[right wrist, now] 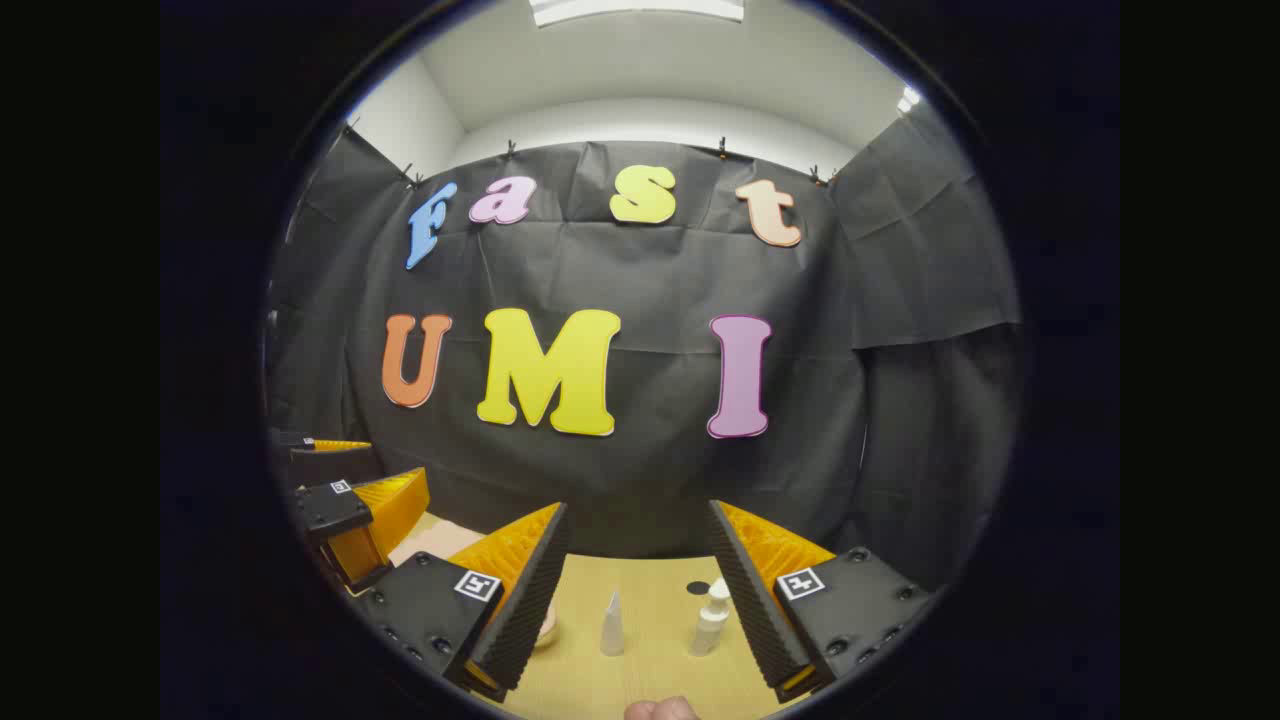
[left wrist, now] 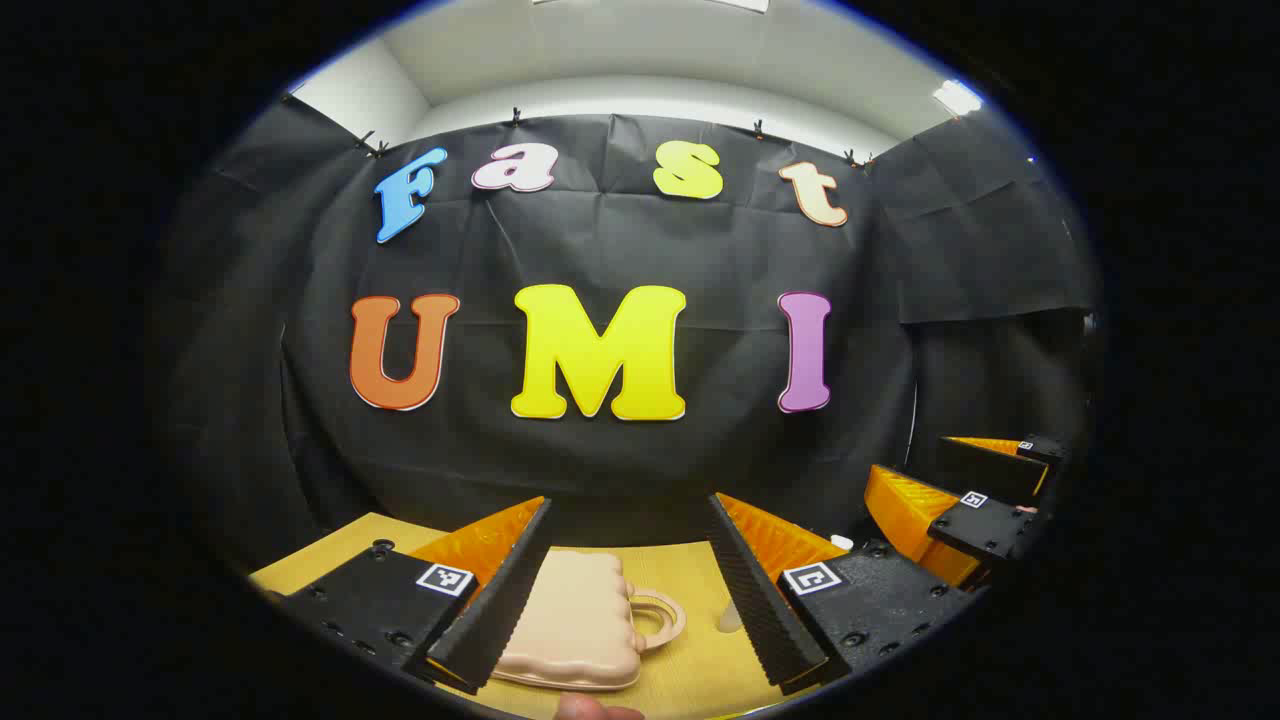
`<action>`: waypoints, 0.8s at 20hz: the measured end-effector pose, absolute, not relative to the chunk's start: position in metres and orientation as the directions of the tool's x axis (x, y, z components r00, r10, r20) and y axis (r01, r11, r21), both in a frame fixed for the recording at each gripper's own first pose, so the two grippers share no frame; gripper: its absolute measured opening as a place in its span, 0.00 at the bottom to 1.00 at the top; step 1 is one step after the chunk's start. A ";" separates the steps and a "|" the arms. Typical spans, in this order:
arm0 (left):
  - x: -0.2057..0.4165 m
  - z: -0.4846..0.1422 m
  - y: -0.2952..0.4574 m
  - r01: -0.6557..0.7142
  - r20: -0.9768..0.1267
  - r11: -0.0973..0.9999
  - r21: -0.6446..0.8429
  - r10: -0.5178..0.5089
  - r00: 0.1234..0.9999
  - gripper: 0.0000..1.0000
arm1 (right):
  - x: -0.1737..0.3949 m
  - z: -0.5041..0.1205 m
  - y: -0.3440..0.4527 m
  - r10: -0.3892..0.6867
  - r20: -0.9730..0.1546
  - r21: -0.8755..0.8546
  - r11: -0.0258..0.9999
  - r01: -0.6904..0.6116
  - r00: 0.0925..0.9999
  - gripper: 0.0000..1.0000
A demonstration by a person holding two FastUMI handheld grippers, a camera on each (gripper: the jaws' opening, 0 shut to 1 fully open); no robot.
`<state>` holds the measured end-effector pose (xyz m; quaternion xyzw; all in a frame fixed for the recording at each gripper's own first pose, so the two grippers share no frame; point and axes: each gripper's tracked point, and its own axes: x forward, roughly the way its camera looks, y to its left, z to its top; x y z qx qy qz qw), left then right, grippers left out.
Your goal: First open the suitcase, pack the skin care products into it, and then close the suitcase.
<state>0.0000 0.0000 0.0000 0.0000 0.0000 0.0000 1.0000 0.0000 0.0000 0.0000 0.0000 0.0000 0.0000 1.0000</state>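
Note:
A closed pale pink suitcase [left wrist: 575,620] lies flat on the yellow table [left wrist: 690,670], its loop handle [left wrist: 655,615] pointing right. My left gripper [left wrist: 630,505] hangs open above it, one finger on each side in the left gripper view. In the right gripper view my right gripper [right wrist: 638,508] is open over a white tube [right wrist: 612,625] and a white pump bottle [right wrist: 712,615], both standing upright. An edge of the suitcase [right wrist: 432,540] shows to the left there. Each gripper is also seen from the other: the right gripper [left wrist: 950,475] and the left gripper [right wrist: 365,470].
A small dark round object [right wrist: 698,588] lies on the table behind the pump bottle. A thumb [left wrist: 595,708] shows at the bottom edge. The black cloth wall [left wrist: 620,470] rises right behind the table's far edge.

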 end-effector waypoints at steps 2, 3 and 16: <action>0.002 -0.003 0.002 0.001 -0.005 1.000 -0.007 -0.001 1.000 0.96 | 0.001 -0.005 0.001 -0.007 -0.016 0.008 1.000 0.007 1.000 0.81; 0.001 -0.003 0.001 0.004 -0.005 1.000 -0.010 -0.004 1.000 0.96 | 0.001 -0.005 0.001 -0.012 -0.018 0.008 1.000 0.012 1.000 0.82; 0.014 -0.013 0.002 0.002 -0.024 1.000 0.004 -0.002 1.000 0.96 | 0.010 -0.010 0.002 -0.004 -0.007 -0.003 1.000 0.004 1.000 0.81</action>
